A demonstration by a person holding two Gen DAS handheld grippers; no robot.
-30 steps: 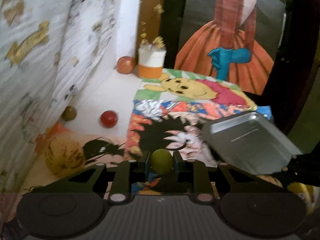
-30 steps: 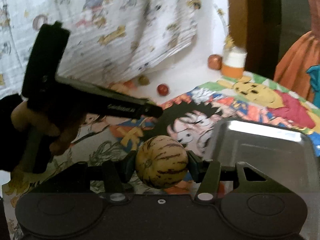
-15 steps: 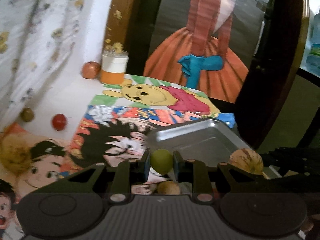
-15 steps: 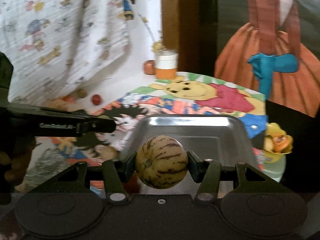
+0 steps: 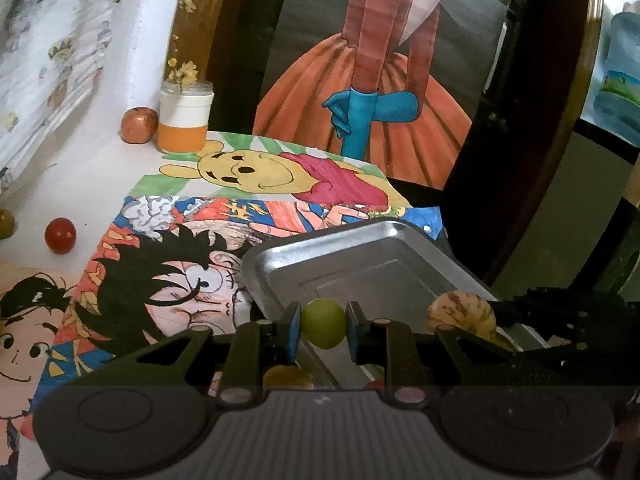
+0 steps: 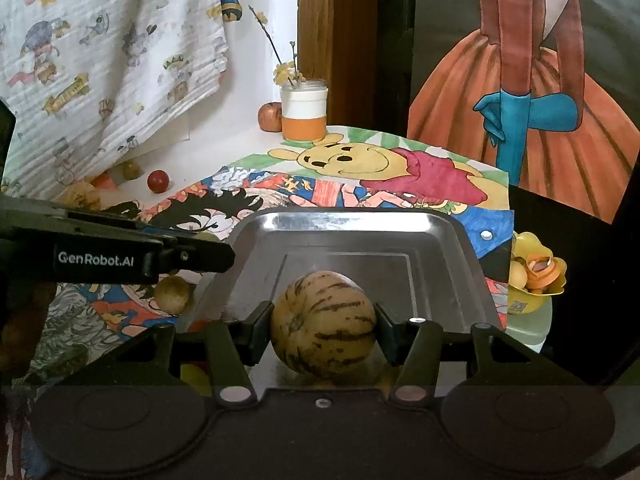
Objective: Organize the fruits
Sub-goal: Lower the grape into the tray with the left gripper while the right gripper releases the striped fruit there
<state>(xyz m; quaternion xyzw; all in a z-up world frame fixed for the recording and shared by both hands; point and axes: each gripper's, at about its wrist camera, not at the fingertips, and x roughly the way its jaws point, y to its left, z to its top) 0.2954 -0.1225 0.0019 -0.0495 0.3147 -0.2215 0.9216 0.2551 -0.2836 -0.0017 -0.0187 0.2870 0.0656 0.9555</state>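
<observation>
Both grippers carried fruit over the metal tray [image 6: 460, 236].
The left gripper [image 5: 323, 326] pinched a small, smooth green fruit [image 5: 323, 322], likely slippery; the right gripper [image 6: 324, 330] clamped a firm, heavier striped melon [image 6: 323, 326] at its widest middle.

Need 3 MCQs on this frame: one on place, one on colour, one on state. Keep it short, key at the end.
1. Where is the orange-and-white jar?
A. in the metal tray
B. at the far edge of the table, beside a reddish fruit
C. held by a gripper

2. What colour is the small fruit in the left gripper?
A. green
B. red
C. purple

3. What state is the right gripper in?
A. open, holding nothing
B. shut on the striped melon
C. out of view

Key: 1 B, the jar stands by the wall next to the reddish fruit. 2 A, the fruit between the jaws is green. 3 B, both jaws press the melon's sides over the tray.
</observation>
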